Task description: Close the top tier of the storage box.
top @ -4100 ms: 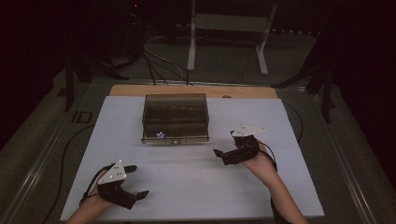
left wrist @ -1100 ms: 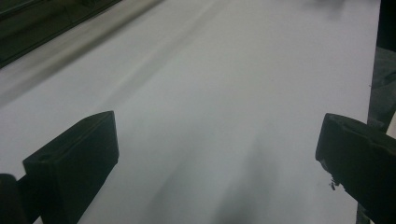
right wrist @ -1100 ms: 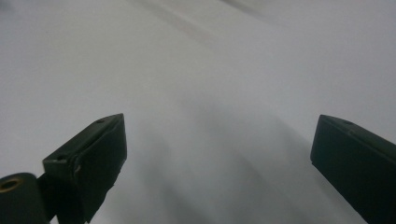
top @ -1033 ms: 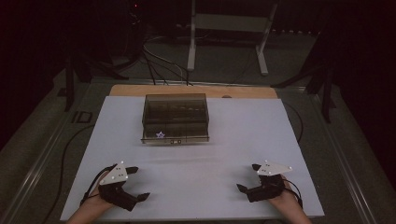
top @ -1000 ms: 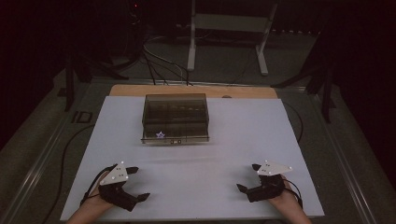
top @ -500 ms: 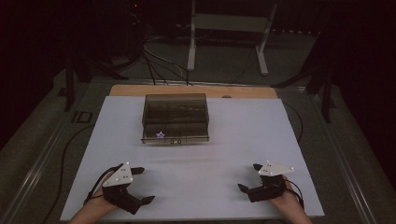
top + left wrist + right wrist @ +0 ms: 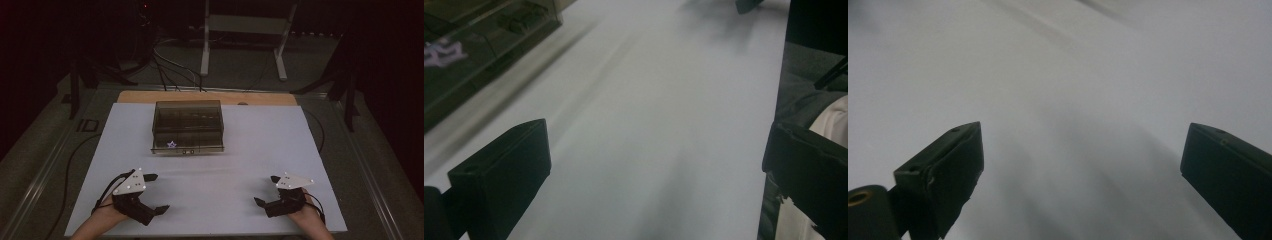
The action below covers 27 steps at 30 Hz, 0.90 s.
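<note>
A smoky see-through plastic box [image 7: 187, 126] with a small pale star sticker on its front stands at the back middle of the white table sheet [image 7: 250, 145]. My left gripper [image 7: 156, 192] rests open near the front left corner, its jaws wide apart over bare sheet. In the left gripper view [image 7: 654, 165] the box [image 7: 469, 60] lies at the upper left, well away. My right gripper [image 7: 266, 191] sits open near the front right, jaws spread, with nothing between them. The right gripper view [image 7: 1080, 160] has blank white sheet between the two black jaws.
A wooden table edge [image 7: 210, 97] shows behind the sheet. Cables [image 7: 170, 65] and a white metal stand [image 7: 245, 30] lie on the dark floor beyond. A dark cable [image 7: 75, 165] runs along the left side of the table.
The right gripper pulled back from beside the box to the front right of the sheet. The left gripper shifted slightly right. The box has not moved.
</note>
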Tool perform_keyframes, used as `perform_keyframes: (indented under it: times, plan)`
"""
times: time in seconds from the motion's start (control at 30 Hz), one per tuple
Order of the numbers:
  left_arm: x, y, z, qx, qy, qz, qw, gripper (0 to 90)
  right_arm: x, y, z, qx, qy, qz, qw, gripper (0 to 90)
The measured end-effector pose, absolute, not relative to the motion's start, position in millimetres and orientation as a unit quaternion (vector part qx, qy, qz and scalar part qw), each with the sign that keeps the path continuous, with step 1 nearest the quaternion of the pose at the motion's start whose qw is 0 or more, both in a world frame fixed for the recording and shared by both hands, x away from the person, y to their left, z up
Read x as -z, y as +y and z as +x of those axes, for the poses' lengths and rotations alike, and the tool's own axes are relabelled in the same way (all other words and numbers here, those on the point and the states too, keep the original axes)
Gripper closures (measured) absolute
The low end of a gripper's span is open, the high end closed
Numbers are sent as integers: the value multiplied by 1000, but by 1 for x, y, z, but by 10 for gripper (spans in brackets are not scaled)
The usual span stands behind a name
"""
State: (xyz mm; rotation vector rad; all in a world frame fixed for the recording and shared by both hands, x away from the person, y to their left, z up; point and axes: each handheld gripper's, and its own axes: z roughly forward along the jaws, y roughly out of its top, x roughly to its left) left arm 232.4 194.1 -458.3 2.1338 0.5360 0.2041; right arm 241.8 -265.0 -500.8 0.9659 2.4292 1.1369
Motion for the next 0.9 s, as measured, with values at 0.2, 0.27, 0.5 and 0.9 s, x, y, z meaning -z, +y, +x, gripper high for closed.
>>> perform_keyframes:
  times: [0.2, 0.27, 0.5, 0.9]
  plan:
    - [447, 191, 239, -94, 219, 864, 444, 2, 500, -265, 241, -396, 843, 335, 143, 42]
    - [443, 190, 240, -94, 220, 865, 441, 2, 500, -264, 241, -395, 843, 335, 144, 42]
    - [435, 188, 248, -99, 220, 868, 433, 2, 500, -264, 241, -395, 844, 334, 143, 42]
    - [425, 181, 264, -124, 271, 849, 437, 3, 501, -263, 241, -394, 845, 333, 141, 42]
